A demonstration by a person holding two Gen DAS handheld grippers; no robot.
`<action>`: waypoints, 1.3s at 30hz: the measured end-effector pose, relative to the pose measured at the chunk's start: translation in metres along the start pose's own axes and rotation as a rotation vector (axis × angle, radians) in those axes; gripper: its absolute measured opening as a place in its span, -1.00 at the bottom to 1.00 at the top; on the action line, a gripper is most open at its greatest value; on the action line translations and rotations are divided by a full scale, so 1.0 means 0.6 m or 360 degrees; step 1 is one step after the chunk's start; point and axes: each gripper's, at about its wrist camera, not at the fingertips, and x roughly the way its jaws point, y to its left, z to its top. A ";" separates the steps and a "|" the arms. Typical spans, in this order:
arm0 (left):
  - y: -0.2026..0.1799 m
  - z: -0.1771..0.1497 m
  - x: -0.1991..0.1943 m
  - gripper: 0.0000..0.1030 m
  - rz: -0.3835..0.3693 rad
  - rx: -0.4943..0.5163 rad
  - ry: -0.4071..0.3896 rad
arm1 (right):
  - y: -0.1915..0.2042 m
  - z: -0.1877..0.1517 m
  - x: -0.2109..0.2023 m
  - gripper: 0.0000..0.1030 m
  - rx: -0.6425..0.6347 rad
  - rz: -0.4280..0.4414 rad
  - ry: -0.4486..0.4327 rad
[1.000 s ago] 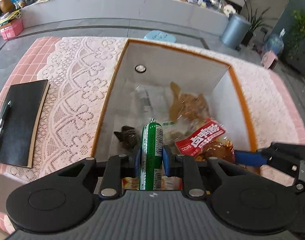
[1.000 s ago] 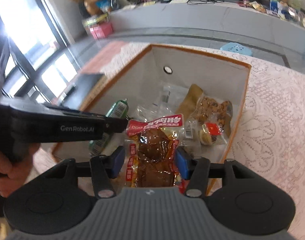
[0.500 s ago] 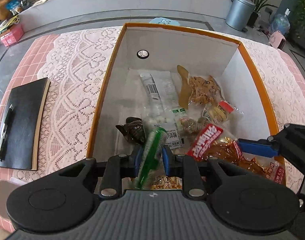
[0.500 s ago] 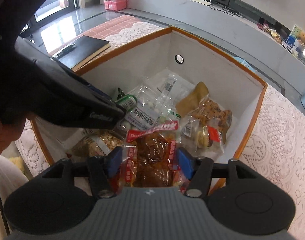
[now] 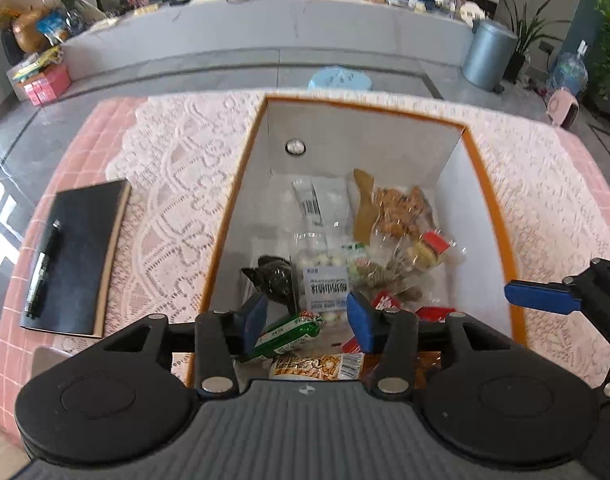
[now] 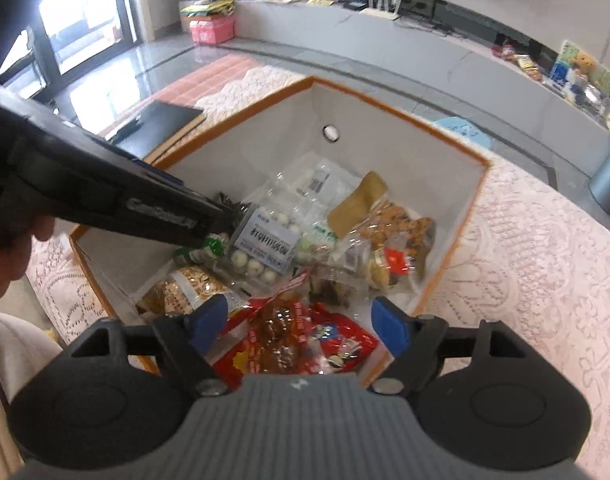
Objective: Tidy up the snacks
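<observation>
Left wrist view: my left fingers (image 5: 307, 322) stand apart, having just been opening. The green foil-wrapped sausage stick (image 5: 285, 335) lies tilted between them, released, with a gap to the right-hand pad; whether it touches the other pad I cannot tell. It rests inside the white, orange-rimmed cardboard box (image 5: 501, 224) on other packets: a clear tray of white balls (image 5: 325, 280) just ahead of the fingers, a peanut bag (image 5: 317, 366) just beneath them. A black notebook with a pen (image 5: 75, 260) lies on the lace-covered worktop (image 5: 177, 184), well off to the left of the fingers.

Right wrist view: my right fingers (image 6: 301, 326) are also spread, having just been opening. The red-edged clear pouch of brown braised meat (image 6: 279, 334) lies loose between them, clear of both pads, on a red snack bag (image 6: 341, 346) in the box's near corner.
</observation>
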 end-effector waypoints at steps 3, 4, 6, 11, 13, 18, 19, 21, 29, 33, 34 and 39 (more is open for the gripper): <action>-0.013 -0.001 -0.036 0.10 0.0002 -0.0003 -0.0090 | -0.014 -0.004 -0.029 0.52 0.0065 -0.0013 -0.0054; -0.018 -0.002 -0.050 0.10 -0.0002 -0.0003 -0.0126 | -0.020 -0.006 -0.040 0.52 0.0088 -0.0025 -0.0076; -0.031 -0.005 -0.078 0.10 -0.0011 0.0008 -0.0200 | -0.030 -0.011 -0.066 0.53 0.0135 -0.0064 -0.0130; -0.065 -0.019 -0.155 0.17 -0.0010 0.0038 -0.0429 | -0.056 -0.027 -0.148 0.58 0.0256 -0.0182 -0.0333; -0.078 -0.029 -0.186 0.27 -0.0004 0.0039 -0.0533 | -0.066 -0.038 -0.185 0.66 0.0297 -0.0233 -0.0430; -0.102 -0.061 -0.235 0.41 -0.0007 0.0015 -0.0713 | -0.082 -0.075 -0.275 0.75 0.0408 -0.0327 -0.0652; -0.105 -0.068 -0.243 0.41 -0.0009 0.0009 -0.0737 | -0.083 -0.082 -0.289 0.75 0.0423 -0.0333 -0.0683; -0.112 -0.083 -0.253 0.44 -0.0004 -0.0001 -0.0780 | -0.082 -0.099 -0.315 0.78 0.0447 -0.0349 -0.0750; -0.142 -0.148 -0.265 0.67 0.0174 0.0046 -0.0912 | -0.065 -0.172 -0.370 0.93 0.0512 -0.0385 -0.0913; -0.153 -0.168 -0.252 0.70 0.0174 0.0065 -0.0896 | -0.052 -0.204 -0.370 0.93 0.0508 -0.0357 -0.0904; -0.153 -0.174 -0.248 0.70 0.0170 0.0052 -0.0884 | -0.050 -0.207 -0.368 0.93 0.0499 -0.0359 -0.0906; -0.143 -0.198 -0.226 0.71 0.0169 -0.0004 -0.0824 | -0.045 -0.242 -0.352 0.93 0.0440 -0.0409 -0.0902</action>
